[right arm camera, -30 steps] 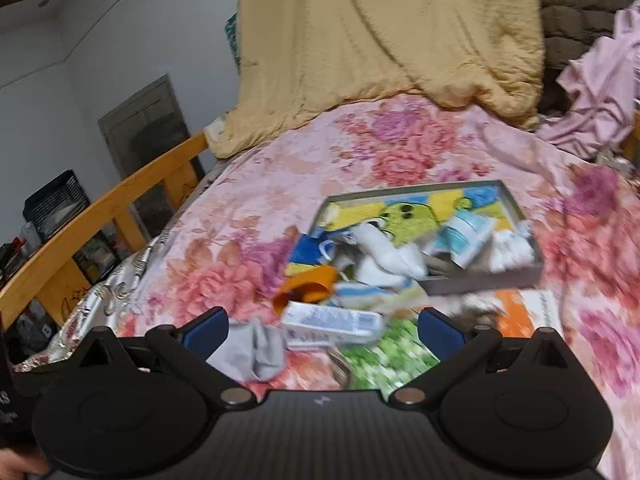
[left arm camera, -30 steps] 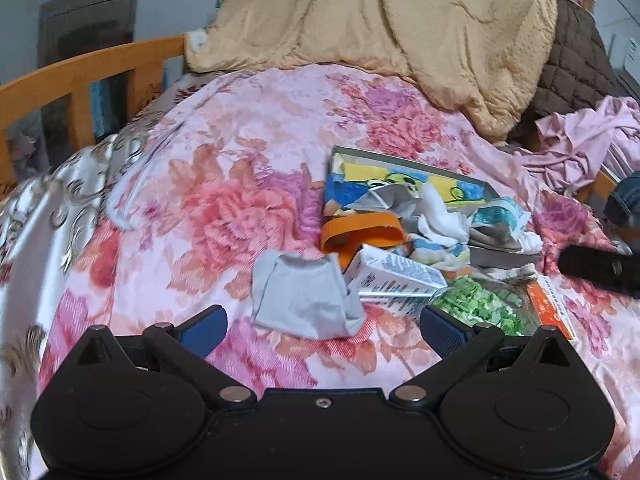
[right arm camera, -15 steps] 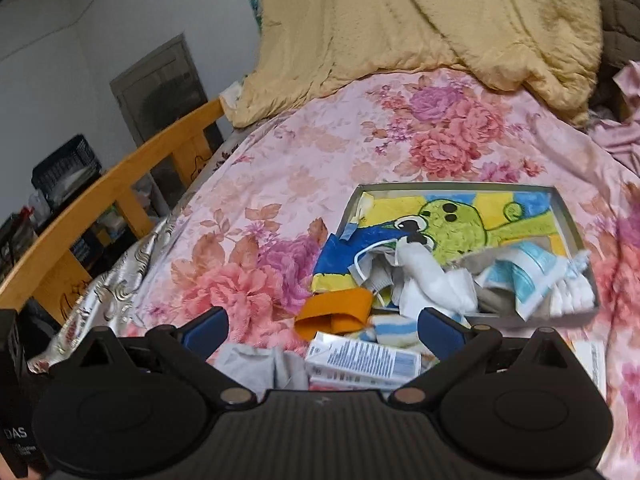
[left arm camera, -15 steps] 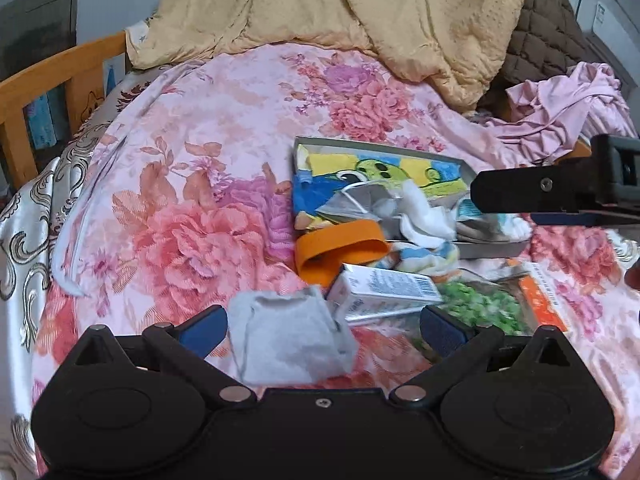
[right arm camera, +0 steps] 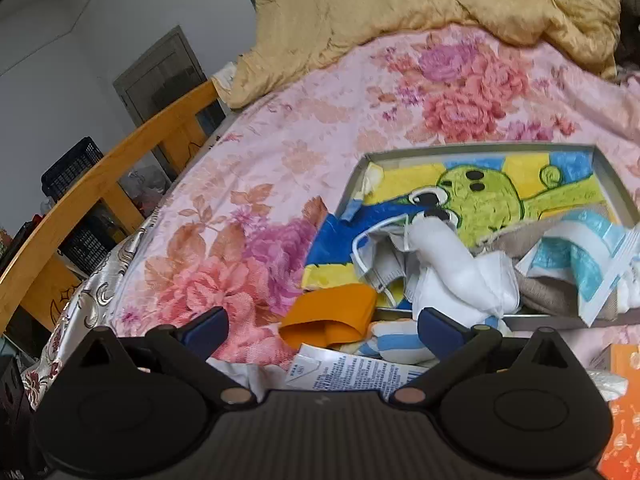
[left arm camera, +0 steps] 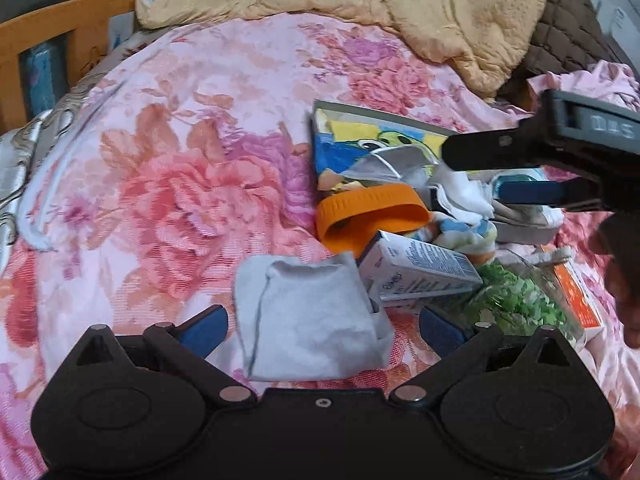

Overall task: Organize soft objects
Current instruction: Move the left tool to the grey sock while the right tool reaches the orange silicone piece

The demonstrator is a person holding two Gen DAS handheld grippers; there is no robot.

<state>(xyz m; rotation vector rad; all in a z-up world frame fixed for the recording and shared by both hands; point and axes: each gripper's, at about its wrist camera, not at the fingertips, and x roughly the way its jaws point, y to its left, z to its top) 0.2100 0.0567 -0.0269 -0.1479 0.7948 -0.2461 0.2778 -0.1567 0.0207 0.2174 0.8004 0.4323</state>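
A folded grey sock (left arm camera: pixel 312 316) lies on the floral bedspread between the fingers of my open left gripper (left arm camera: pixel 324 326). Beyond it lie a white carton (left arm camera: pixel 420 268), an orange band (left arm camera: pixel 372 216) and a striped sock (left arm camera: pixel 464 236). A grey tray (right arm camera: pixel 468 151) with a cartoon towel (right arm camera: pixel 476 192) holds a white sock (right arm camera: pixel 460 272), a face mask (right arm camera: pixel 380 256), a beige cloth (right arm camera: pixel 552 292) and blue-white packets (right arm camera: pixel 580 256). My right gripper (right arm camera: pixel 322 326) is open and empty, just above the orange band (right arm camera: pixel 332 316) and striped sock (right arm camera: pixel 396 344); it reaches in from the right in the left wrist view (left arm camera: pixel 520 172).
A jar of green pieces (left arm camera: pixel 516 304) and an orange box (left arm camera: pixel 576 296) lie right of the carton. A yellow quilt (left arm camera: pixel 400 8) and brown quilt (left arm camera: pixel 568 36) pile at the back. A wooden bed rail (right arm camera: pixel 104 184) runs along the left.
Both grippers have moved forward and down. The grey sock now sits between the left fingers. The right gripper has come closer over the tray and further into the left wrist view.
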